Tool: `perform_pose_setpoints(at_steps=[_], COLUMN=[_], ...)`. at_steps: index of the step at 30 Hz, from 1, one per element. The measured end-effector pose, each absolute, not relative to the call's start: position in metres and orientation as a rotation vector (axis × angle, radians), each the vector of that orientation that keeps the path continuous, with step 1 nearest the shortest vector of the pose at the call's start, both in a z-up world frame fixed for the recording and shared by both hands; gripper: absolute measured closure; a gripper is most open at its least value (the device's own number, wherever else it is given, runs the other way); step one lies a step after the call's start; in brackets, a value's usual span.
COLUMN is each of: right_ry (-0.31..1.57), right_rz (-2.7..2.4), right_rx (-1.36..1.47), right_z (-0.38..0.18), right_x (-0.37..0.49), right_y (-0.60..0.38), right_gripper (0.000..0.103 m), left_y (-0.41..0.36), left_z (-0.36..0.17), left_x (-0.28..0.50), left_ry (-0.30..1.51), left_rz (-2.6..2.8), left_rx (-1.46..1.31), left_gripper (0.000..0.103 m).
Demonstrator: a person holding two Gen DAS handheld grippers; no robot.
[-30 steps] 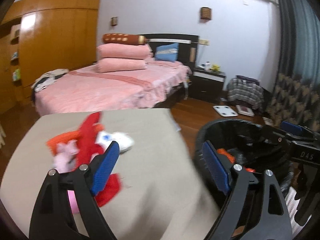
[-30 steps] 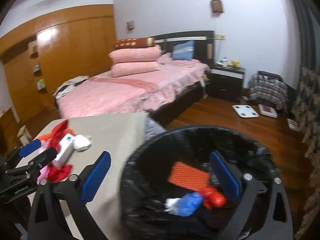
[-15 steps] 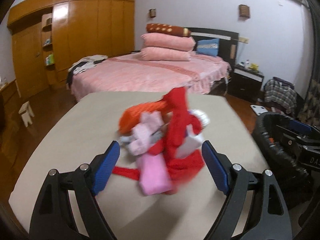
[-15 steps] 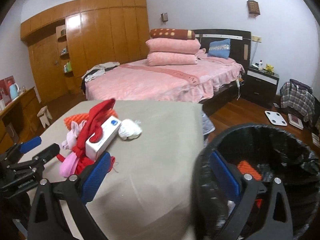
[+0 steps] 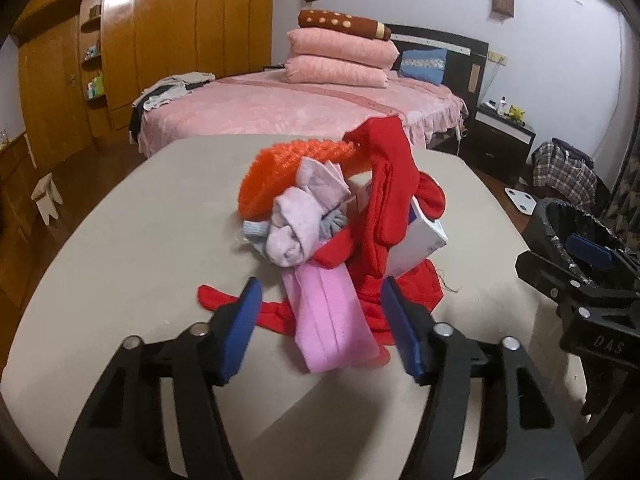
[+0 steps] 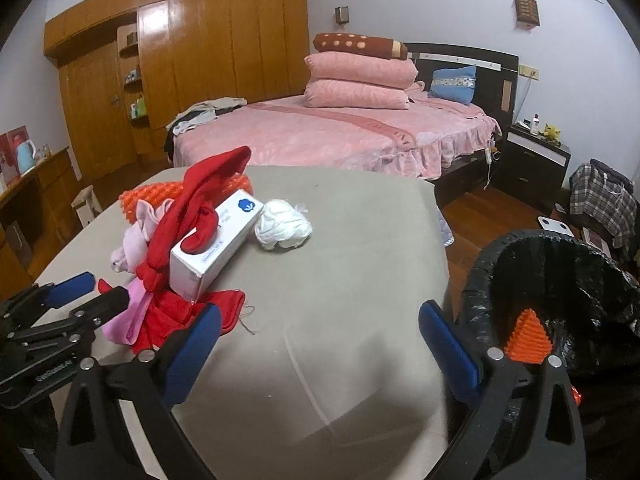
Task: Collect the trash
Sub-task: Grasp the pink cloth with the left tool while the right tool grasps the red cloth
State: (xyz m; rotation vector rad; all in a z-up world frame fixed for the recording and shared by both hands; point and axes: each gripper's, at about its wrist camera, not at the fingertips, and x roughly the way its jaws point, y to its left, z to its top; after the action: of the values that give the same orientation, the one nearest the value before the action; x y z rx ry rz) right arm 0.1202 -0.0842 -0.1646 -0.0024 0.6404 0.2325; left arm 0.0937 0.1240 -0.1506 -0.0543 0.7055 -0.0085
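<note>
A: Left wrist view: our left gripper (image 5: 320, 320) straddles the pink cloth strip (image 5: 330, 320), jaws half open and just been closing, pads not touching it yet.

B: Strip's long axis runs away from us into the pile (image 5: 340, 216). Right gripper (image 6: 318, 350) wide open, empty, nearer the bin (image 6: 560, 280).

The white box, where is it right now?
In the right wrist view the white box lies on the table, left of the white wad, under a red cloth.
</note>
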Motion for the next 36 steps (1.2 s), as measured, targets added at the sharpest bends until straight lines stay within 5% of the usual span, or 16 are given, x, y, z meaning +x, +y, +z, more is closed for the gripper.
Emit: perform_pose_setpoints(at_steps=[6,9,20,24,26,29,32,36], right_ry=[0.647,0.652,0.664,0.671,0.671,0.673,0.678,0.678], right_rz=[0.253,0.268,0.288,0.28,0.278,0.27,0.269,0.277], right_rx=[-0.015,-0.025,-0.045,-0.033,-0.035,-0.032,-0.027,-0.037], right_z=[-0.167,-0.168,-0.172,-0.172,-0.172,-0.173,-0.174,-0.175], right_x=[0.122,0.122,0.123,0.125,0.125,0.125,0.126,0.125], right_y=[-0.075,-0.069,-0.057,-0.059,-0.06,-0.063,-0.064,-0.061], right_gripper=[0.006,0.006,0.006,0.006,0.006,0.006,0.006,0.006], left_y=[0.123,0.125,0.134,0.126,0.119,0.114,0.118,0.126], left_z=[-0.159,-0.16,-0.153,-0.152,-0.154,-0.163,-0.172,-0.162], left_x=[0.099,0.098,0.086,0.089,0.093,0.1,0.105,0.097], left_ry=[0.744,0.741,0.713,0.715,0.724,0.765,0.793,0.738], left_rz=[-0.052,-0.062,-0.054,-0.067,-0.076,-0.077,-0.088,-0.076], left_rx=[-0.072,-0.091,-0.112,-0.101,-0.087,-0.079,-0.106,-0.125], left_gripper=[0.091,0.102,0.101,0.063,0.058,0.06,0.086,0.095])
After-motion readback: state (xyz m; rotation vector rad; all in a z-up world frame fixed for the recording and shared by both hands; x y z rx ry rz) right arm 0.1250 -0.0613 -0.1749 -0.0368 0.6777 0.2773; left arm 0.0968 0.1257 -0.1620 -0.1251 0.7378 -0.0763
